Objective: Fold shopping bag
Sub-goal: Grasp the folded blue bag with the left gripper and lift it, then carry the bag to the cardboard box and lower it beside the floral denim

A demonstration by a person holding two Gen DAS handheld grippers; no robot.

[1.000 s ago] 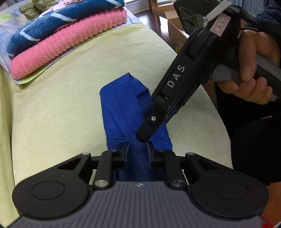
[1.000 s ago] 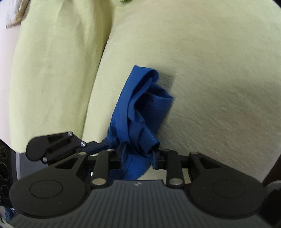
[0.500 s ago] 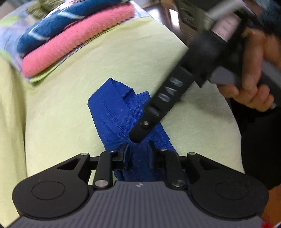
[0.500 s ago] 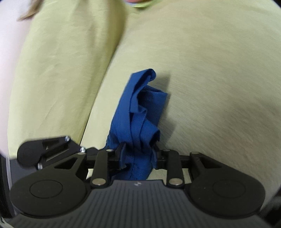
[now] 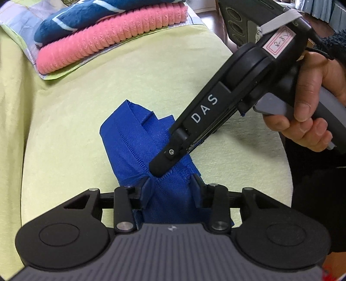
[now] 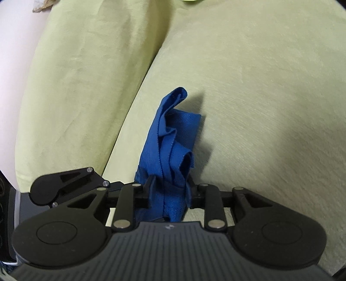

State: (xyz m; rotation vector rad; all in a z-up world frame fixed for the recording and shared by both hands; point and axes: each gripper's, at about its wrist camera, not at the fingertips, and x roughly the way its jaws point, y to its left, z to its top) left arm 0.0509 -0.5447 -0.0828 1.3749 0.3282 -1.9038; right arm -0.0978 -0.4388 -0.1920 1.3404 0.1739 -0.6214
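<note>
Now blue bag (image 5: 138, 138) between just-widened left claw (image 5: 170, 183); right claw (image 6: 169, 188) pinching it.

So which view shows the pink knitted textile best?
The left wrist view: the pink knitted textile lies folded at the top of the frame under a blue patterned one, on the yellow-green cover. The right wrist view shows none of it, only the blue bag on that cover.

One blue shopping bag (image 5: 138, 138), bunched up. Two grippers: the left gripper (image 5: 170, 183) and the right gripper (image 6: 168, 183). One hand (image 5: 311, 103) in view. Two folded cloths stacked: one pink towel (image 5: 108, 39), one navy patterned blanket (image 5: 86, 15). Two pale green sofa cushions (image 6: 259, 75).
</note>
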